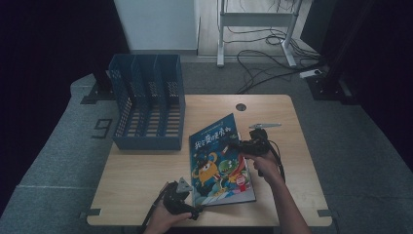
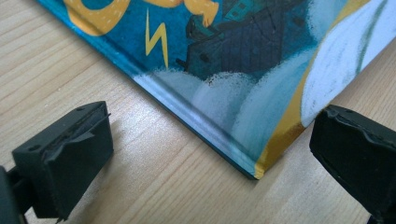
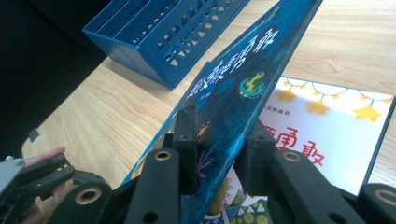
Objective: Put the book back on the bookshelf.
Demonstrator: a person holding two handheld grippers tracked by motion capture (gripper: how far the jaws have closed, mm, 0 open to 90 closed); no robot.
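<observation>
Right gripper (image 3: 217, 154) pinches the raised front cover (image 3: 243, 88) of the picture book (image 1: 220, 161), one jaw on each face of it near its free edge; beneath it the first page (image 3: 336, 126) with yellow stars lies bare. On the wooden table (image 1: 141, 180) the book sits right of the middle, its bottom edge near the table's front edge. Left gripper (image 2: 205, 154) has its jaws spread wide, flanking the book's lower left corner (image 2: 256, 170) without touching it. A blue file rack (image 1: 148, 102) stands at the table's far left, close to the book's top left corner. A pen (image 1: 265, 126) lies just past the right gripper. Bare wood stretches left of the book and along the right side.
</observation>
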